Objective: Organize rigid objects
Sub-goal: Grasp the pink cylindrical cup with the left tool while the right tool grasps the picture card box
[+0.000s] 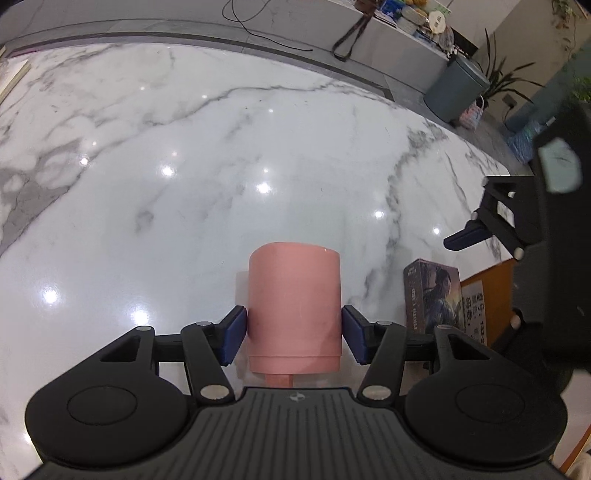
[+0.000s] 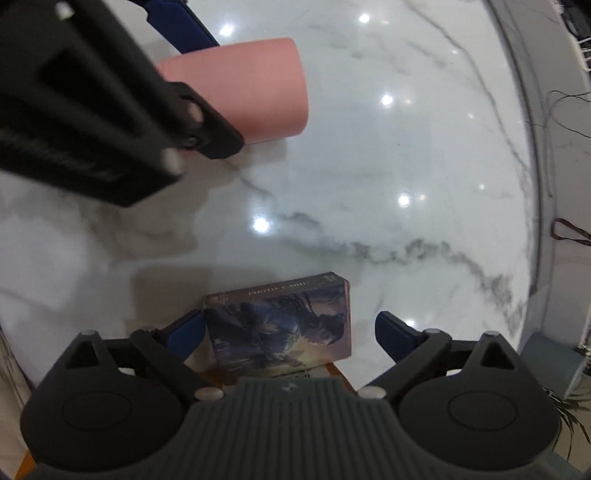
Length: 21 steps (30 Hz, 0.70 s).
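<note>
A pink cylindrical cup (image 1: 294, 288) stands on the white marble table (image 1: 166, 166). My left gripper (image 1: 293, 314) is shut on it, one blue pad against each side. In the right wrist view the cup (image 2: 258, 85) shows at the upper left, partly behind the left gripper's black body. A dark photo-card box (image 2: 280, 325) stands upright between the fingers of my right gripper (image 2: 290, 315), which is open. The left pad is close to the box and the right pad is well clear of it. In the left wrist view the box (image 1: 434, 291) is right of the cup, below one blue right finger (image 1: 463, 236).
An orange board with a printed label (image 1: 487, 295) lies at the table's near right edge, beside the box. Past the table's curved far edge are a grey bin (image 1: 456, 86), a plant (image 1: 506, 77), a cluttered ledge (image 1: 406, 18) and a cable (image 1: 258, 29).
</note>
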Available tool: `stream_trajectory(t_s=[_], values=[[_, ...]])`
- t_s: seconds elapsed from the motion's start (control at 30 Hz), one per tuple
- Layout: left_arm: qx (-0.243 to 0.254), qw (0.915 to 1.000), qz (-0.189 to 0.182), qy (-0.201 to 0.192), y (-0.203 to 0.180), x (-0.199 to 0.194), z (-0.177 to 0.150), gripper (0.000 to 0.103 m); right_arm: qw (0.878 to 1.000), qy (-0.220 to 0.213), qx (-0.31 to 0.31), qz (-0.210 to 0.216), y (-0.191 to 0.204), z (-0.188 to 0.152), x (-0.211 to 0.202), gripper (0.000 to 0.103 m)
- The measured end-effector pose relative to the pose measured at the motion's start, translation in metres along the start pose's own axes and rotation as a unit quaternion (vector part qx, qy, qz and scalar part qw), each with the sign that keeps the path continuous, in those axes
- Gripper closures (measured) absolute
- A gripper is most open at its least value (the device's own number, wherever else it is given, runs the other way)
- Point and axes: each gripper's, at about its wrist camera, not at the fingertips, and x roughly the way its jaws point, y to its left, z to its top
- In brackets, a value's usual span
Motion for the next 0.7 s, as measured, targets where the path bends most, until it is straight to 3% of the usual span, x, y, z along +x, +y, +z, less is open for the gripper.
stream_trajectory(t_s=[0.13, 0.3, 0.43, 0.7], values=[[0.016, 0.9998, 0.007, 0.003, -0.001, -0.002, -0.002, 0.039, 1.000, 0.018, -0.010, 0.019, 0.001, -0.001, 0.011, 0.007], [0.037, 0.9991, 0.022, 0.005, -0.002, -0.005, -0.004, 0.039, 1.000, -0.005, 0.003, 0.012, 0.001, -0.004, 0.007, 0.016], [0.048, 0.9984, 0.030, 0.007, 0.000, -0.009, -0.009, 0.039, 0.997, -0.062, 0.007, 0.046, 0.017, -0.003, -0.010, 0.016], [0.057, 0.9976, 0.039, 0.007, 0.012, -0.022, -0.024, 0.039, 0.986, -0.167, -0.028, 0.005, 0.071, 0.010, -0.029, 0.016]])
